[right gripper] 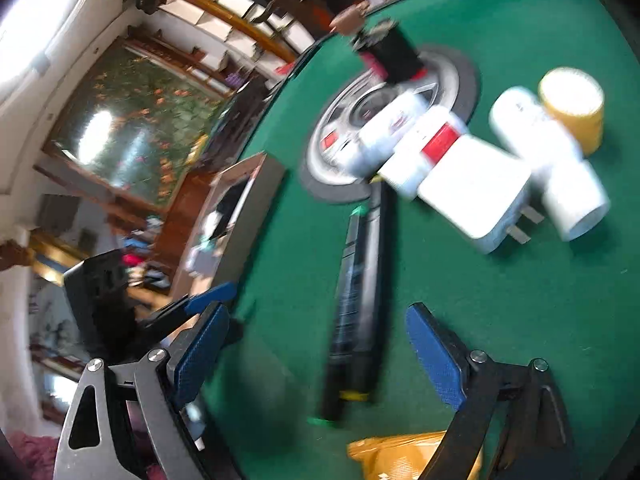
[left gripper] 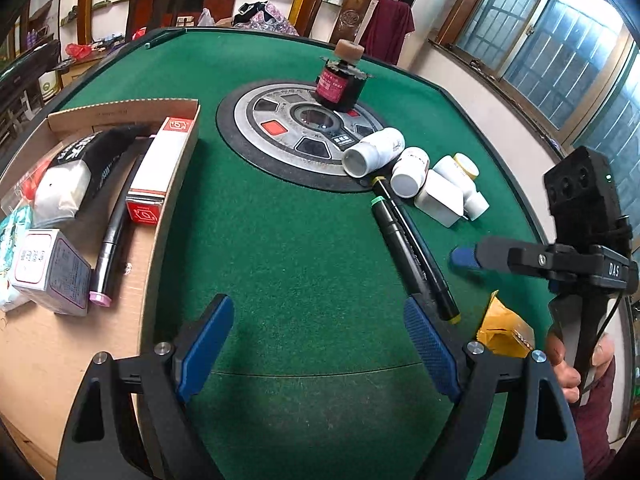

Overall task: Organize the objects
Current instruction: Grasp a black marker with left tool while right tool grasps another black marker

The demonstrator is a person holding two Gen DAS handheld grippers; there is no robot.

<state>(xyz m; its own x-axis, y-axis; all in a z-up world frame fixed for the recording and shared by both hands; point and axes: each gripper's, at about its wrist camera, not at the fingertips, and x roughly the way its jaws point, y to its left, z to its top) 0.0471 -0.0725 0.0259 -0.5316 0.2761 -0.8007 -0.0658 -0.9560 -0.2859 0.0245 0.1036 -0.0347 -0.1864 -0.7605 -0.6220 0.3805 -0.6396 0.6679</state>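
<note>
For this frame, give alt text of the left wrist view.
Open left tool hovers over green table; two markers and white bottles lie ahead, a filled box sits left.

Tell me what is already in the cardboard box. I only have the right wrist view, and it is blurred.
Observer: The box holds a long red-and-white carton against its right wall.
Operator: Go on.
Observer: A black marker with a pink cap lies just left of the carton.
Operator: Name one more.
Observer: A pack, white with purple print, sits left of the marker's pink cap.
</note>
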